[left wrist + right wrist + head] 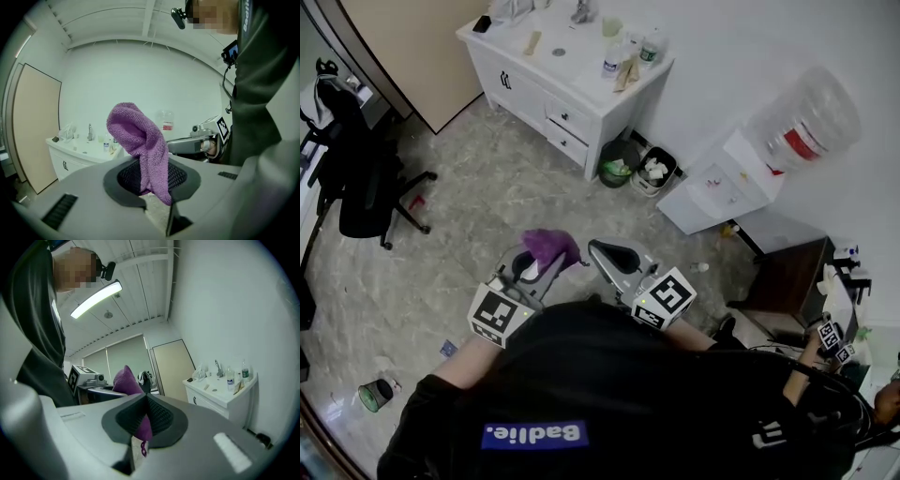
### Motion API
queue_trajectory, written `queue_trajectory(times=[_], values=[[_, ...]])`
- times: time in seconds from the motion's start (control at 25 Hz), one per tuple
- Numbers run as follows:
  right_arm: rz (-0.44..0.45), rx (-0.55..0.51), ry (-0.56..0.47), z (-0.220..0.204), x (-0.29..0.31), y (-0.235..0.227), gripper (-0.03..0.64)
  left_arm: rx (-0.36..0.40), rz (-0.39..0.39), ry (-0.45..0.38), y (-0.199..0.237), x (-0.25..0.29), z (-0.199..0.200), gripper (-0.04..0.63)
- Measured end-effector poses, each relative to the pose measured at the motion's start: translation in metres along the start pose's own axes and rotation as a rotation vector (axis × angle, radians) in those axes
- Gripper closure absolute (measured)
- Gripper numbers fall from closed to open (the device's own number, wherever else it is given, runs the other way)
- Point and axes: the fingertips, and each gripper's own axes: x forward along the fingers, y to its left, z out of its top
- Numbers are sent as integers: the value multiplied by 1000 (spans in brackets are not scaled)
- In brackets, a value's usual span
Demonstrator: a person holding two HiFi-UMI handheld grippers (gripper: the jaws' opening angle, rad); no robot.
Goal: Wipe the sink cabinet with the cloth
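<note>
Over the grey tiled floor [459, 272], mid-room, a person in a black top holds both grippers close together at chest height. Left gripper [152, 185]: jaws pressed together on the purple cloth [140, 145], pinching it between the dark ribbed pads [180, 176]. Most of the cloth bunches up above the pads and a short end hangs below them.

Right gripper [143, 420]: jaws pressed together too, with a small bit of the same purple cloth nipped between the pads and a thread loop dangling under it. Its tip sits just beside the left gripper's tip, and the cloth bridges the two.

White sink cabinet [553, 84] stands well apart from the grippers, against the far wall by a beige door [412, 47]. The cloth is not touching it. Cabinet top carries a faucet [581, 11], two plastic bottles [610, 64] and a few small items too small to tell.

Two trash bins [619, 161] sit on the floor just beside the cabinet's right end, side by side. White water dispenser [727, 178] with an upturned jug [802, 122] stands near them against the wall. Black office chair [361, 178] is at far left, well apart. Small green-rimmed cup [375, 394] lies on the floor at lower left.
</note>
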Motion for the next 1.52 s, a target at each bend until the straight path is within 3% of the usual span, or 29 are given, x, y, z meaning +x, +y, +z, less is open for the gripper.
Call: queue_trajectory(times=[0.32, 0.48, 0.72, 1.04, 1.32, 1.52], values=[[7, 31, 16, -7, -4, -41, 615, -22, 77, -4, 18, 23, -4, 509], [-12, 30, 24, -4, 14, -70, 615, -30, 84, -6, 51, 42, -3, 509], [-77, 27, 46, 1, 77, -129, 615, -28, 39, -18, 135, 84, -1, 509], [-170, 96, 78, 7, 207, -209, 615, -14, -44, 39, 294, 148, -4, 509], [-145, 141, 106, -36, 271, -263, 615, -29, 38, 99, 397, 205, -62, 509], [-98, 178, 139, -103, 286, -314, 615, -9, 102, 145, 437, 262, -135, 509]])
